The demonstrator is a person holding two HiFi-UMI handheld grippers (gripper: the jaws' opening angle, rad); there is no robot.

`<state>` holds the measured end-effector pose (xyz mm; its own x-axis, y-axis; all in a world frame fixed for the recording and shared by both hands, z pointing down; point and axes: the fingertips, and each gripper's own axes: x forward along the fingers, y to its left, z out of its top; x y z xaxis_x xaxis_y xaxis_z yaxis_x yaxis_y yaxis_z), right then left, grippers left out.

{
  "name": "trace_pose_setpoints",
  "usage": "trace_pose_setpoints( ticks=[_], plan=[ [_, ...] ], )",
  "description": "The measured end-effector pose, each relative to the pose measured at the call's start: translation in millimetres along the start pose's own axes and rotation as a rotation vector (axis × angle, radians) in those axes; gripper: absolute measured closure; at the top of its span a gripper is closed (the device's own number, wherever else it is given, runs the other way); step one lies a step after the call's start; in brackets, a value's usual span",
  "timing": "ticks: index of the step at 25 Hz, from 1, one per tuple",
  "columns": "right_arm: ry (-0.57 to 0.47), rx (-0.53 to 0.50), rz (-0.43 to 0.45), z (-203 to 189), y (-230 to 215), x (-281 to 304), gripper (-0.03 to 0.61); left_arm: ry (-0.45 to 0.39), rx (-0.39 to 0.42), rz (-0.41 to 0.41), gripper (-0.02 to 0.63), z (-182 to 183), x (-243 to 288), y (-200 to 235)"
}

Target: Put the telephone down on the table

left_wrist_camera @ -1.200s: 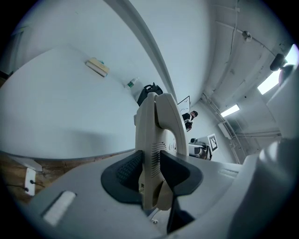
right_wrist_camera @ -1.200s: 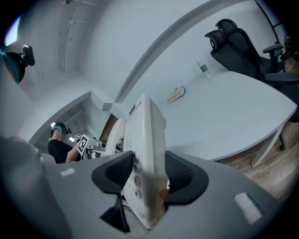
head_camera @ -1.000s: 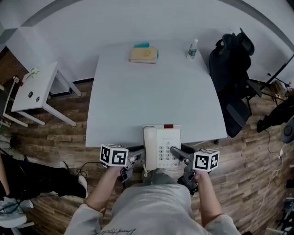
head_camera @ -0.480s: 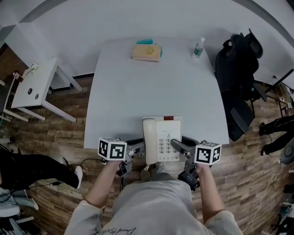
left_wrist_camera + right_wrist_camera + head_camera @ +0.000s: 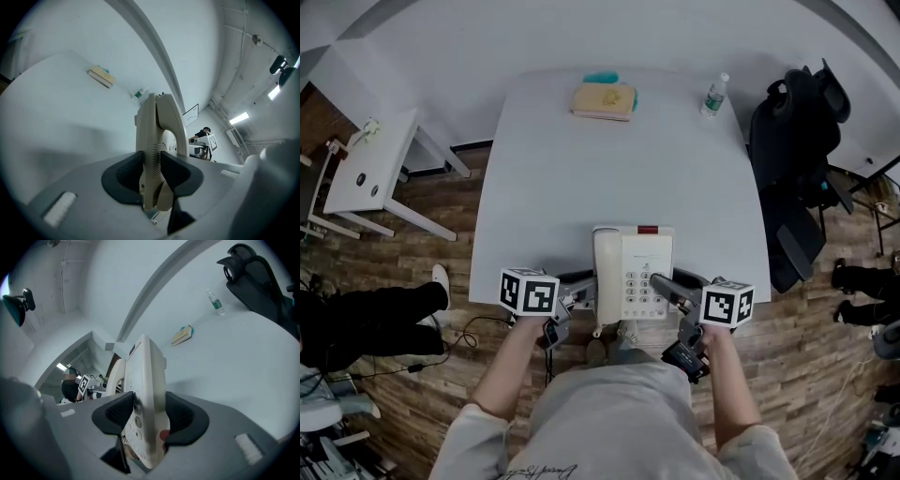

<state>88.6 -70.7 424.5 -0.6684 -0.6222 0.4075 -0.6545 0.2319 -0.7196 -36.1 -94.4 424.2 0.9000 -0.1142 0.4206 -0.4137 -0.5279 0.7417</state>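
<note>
A cream desk telephone [image 5: 632,276] with its handset on the left side hangs at the near edge of the white table [image 5: 581,178]. My left gripper [image 5: 578,298] is shut on the telephone's left side [image 5: 152,154], pads pressed on the handset edge. From the other side my right gripper [image 5: 664,291] is shut on the keypad side [image 5: 147,404]. Both markers cubes sit just outside the table's front edge.
A tan book [image 5: 603,99] on something teal lies at the table's far edge, with a small water bottle [image 5: 713,96] to its right. A black office chair [image 5: 806,141] stands right of the table, a small white side table [image 5: 370,169] to the left.
The telephone and both grippers have kept their grip and moved slightly forward over the table's near edge; the view has shifted a little.
</note>
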Motion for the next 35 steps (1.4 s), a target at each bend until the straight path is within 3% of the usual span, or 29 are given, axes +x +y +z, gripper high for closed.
trace_pose_setpoints(
  ticks=[35],
  plan=[
    [0.05,0.054,0.031,43,-66,53,0.353,0.019,-0.046,0.047,0.48,43,47,62]
  ],
)
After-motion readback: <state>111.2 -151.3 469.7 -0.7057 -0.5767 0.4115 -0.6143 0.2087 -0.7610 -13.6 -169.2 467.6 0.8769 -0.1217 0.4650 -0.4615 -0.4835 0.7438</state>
